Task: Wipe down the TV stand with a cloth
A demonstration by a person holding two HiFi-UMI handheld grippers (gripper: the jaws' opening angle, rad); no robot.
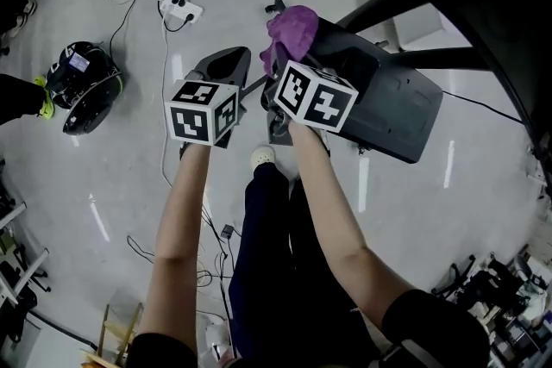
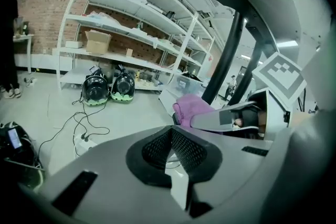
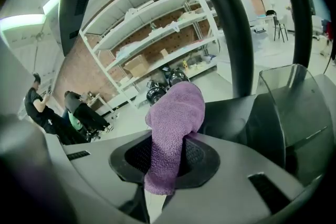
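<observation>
The person is standing over the dark grey flat base of the TV stand (image 1: 398,106), whose black poles are rising away to the far right, and is holding both tools out low in front of their legs. The right tool (image 3: 165,162) is gripping the fuzzy purple cloth (image 3: 176,123) by one narrow fold, with most of the fabric bunching up beyond the jaws. From above, that bunch is hanging at the near left corner of the base, though I cannot tell whether it is touching the surface. The left tool (image 2: 172,136) is hovering just beside it on the left with its jaws pressed together on nothing, taking no part. To my eye the wiping is only starting, with the whole base waiting. The main risk is the thin hold: dragging the cloth across the base may tug the fold out of the jaws and leave it lying there. The bunch is also sitting ahead of the jaws and not under them, so pressing down could bring the hard tool onto the stand and scrape it. A wide sweep to the right could knock the tool against the curved black pole (image 3: 231,34). Black cables (image 1: 164,99) are trailing over the pale floor from a white power strip (image 1: 181,9) toward the person's feet, so stepping around the stand could snag one.
</observation>
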